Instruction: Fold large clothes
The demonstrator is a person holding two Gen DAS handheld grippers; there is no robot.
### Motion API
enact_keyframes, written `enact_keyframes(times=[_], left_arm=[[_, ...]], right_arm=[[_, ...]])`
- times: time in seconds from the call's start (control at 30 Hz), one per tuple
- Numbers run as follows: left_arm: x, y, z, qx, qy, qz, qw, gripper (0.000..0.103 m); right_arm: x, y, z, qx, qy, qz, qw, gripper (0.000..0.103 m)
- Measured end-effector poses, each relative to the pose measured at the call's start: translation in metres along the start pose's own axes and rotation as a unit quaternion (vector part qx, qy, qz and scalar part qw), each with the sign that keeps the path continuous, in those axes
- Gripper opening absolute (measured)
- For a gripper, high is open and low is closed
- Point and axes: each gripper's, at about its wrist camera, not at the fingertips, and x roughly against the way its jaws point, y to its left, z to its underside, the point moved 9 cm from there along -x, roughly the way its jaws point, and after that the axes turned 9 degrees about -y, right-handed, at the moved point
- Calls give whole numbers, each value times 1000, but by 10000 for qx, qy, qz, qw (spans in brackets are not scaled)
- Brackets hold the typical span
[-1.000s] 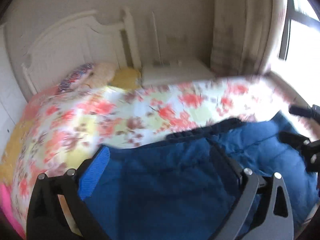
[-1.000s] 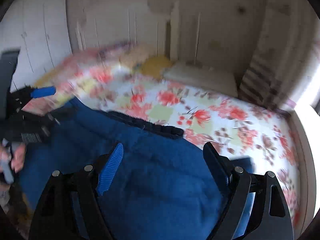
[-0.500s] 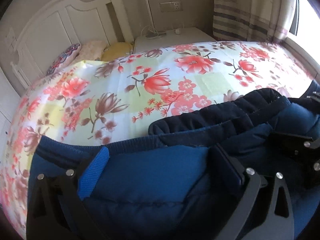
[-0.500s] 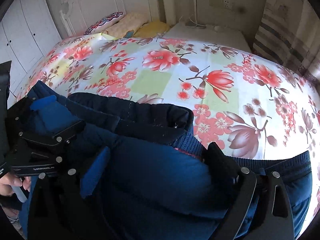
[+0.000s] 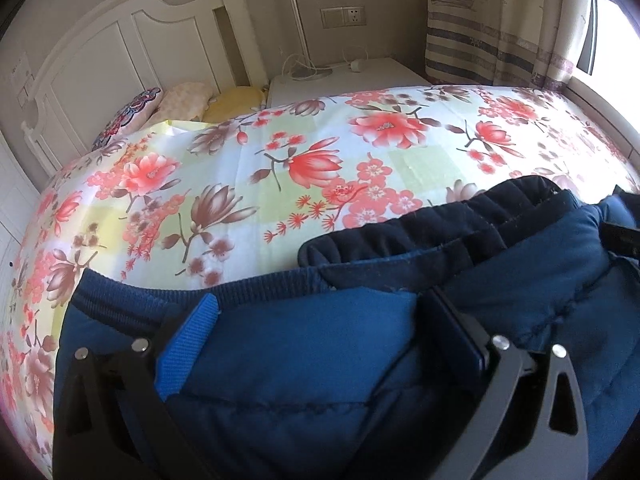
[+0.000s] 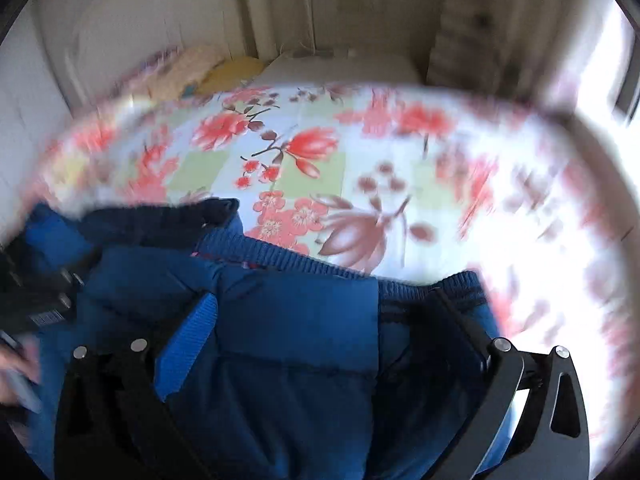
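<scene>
While the left gripper [image 5: 322, 296] pinches a thick fold of the blue padded jacket [image 5: 300, 360], the right gripper [image 6: 324, 296] stands spread: its jaws have just been opening, and the jacket [image 6: 288, 320] lies loose between them, short of the finger at three o'clock. The jacket rests on the near part of the floral bedspread [image 5: 320, 140], filling the lower half of both views. It looks soft, puffy and fairly light, likely slick on the shell and prone to springing back, so folds may not stay put. The ribbed hem [image 5: 140, 300] and the dark collar band [image 5: 440, 216] seem the firmest places to grasp. Much is unclear: the right wrist view is smeared, the sleeves and the jacket's near edge are cut off at six o'clock, and the layers underneath are hidden. At nine o'clock in that view a hand [image 6: 16, 364] shows only as a blur.
</scene>
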Motion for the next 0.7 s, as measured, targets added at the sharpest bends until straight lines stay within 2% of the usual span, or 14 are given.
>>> enact_keyframes(times=[0.17, 0.27, 0.33, 0.43, 0.53, 0.6, 0.63, 0.67, 0.7], left_arm=[[0, 1, 0, -12, -4, -4, 10000, 101], [0, 1, 0, 53, 41, 64, 10000, 101], [4, 5, -1, 171, 57, 99, 9998, 101], [35, 23, -5, 322, -108, -84, 9994, 101], [60, 50, 1, 472, -235, -281, 9982, 101], [61, 80, 22, 526, -60, -773, 9956, 101], [54, 92, 37, 674, 177, -811, 9943, 101], [48, 97, 46, 816, 325, -659, 9939, 101], [42, 101, 55, 1205, 458, -229, 9914, 101]], right_arm=[[8, -3, -1, -158, -46, -143, 9998, 99], [49, 2, 0, -218, -353, -136, 9990, 99], [84, 18, 3, -37, -647, -430, 9970, 99], [112, 33, 19, 532, -720, -420, 9951, 99], [111, 32, 36, 726, -589, -342, 9950, 99], [96, 19, 48, 687, -427, -125, 9966, 99], [87, 11, 55, 640, -312, 11, 9975, 99], [72, 4, 66, 480, -144, -60, 9987, 99], [67, 1, 68, 212, -215, -353, 9989, 99]])
